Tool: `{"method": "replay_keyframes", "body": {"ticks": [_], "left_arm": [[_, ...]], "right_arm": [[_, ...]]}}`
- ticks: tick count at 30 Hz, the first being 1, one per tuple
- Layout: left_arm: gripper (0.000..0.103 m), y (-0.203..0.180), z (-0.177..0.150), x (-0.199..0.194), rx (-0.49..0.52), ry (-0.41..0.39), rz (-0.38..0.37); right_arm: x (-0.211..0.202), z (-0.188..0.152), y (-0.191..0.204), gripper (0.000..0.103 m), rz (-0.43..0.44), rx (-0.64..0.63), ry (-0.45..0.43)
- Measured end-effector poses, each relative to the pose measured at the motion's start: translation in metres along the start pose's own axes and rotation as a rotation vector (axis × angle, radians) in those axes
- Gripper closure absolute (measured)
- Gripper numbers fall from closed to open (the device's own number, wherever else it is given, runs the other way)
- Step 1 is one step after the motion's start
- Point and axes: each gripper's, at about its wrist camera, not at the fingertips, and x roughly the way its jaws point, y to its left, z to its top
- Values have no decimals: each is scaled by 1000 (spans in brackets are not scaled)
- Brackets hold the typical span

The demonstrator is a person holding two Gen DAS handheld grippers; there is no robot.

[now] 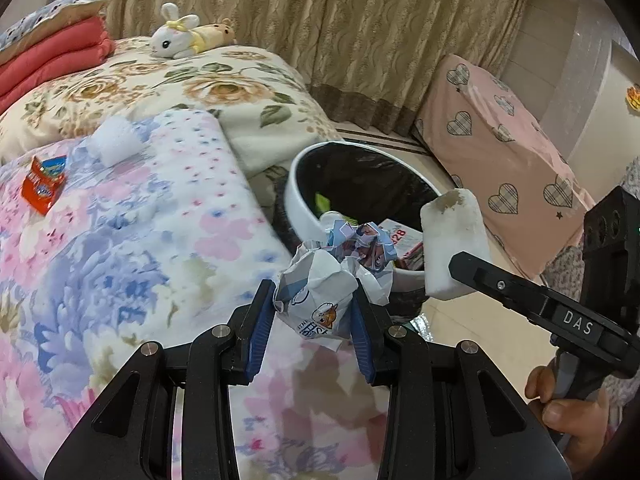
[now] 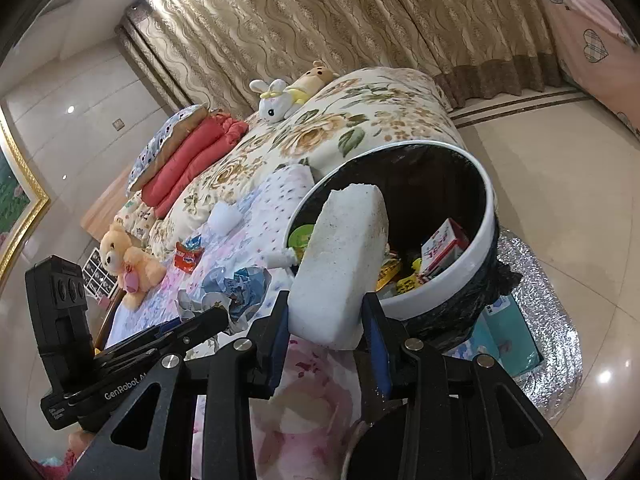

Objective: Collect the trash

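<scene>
My left gripper (image 1: pixel 314 312) is shut on a crumpled white and blue paper wrapper (image 1: pixel 332 276), held over the bed edge just before the white trash bin (image 1: pixel 304 208). My right gripper (image 2: pixel 326 320) is shut on a white foam block (image 2: pixel 340 260), held over the near rim of the trash bin (image 2: pixel 476 256), which has a black liner and holds several packets. The foam block (image 1: pixel 452 244) and the right gripper also show in the left wrist view. The paper wrapper (image 2: pixel 236 284) shows in the right wrist view. A red snack packet (image 1: pixel 42 184) and a small white foam piece (image 1: pixel 116 140) lie on the blanket.
The bin stands on the floor against the bed with a floral blanket (image 1: pixel 140 240). Plush toys (image 1: pixel 176 36) and folded red bedding (image 1: pixel 52 56) lie farther back. A pink heart-patterned cushion (image 1: pixel 500 140) stands to the right. A silver mat (image 2: pixel 536 280) and a teal box (image 2: pixel 508 332) lie beside the bin.
</scene>
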Motion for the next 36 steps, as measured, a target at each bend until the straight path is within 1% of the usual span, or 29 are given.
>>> {"method": "replay_keyframes", "body": {"ticks": [9,19,28,30,36], "left_arm": [[68,-17,9,9,30,3,-13],[68,-29,24,30,55,17,-16],[68,-32,42,46,70,4,-2],[68,-31,47,52,66,13,-9],[68,-26,55,67,59,31,2]], "right_arm": [[-5,10,-12,67,-11,14,-16],[-2,23,-22,67,-20,15,-15],[10,35,-31,67,-26,18,0],[14,38,-32,67,-31,18,3],[24,48,-36,67,-40,17,13]]}}
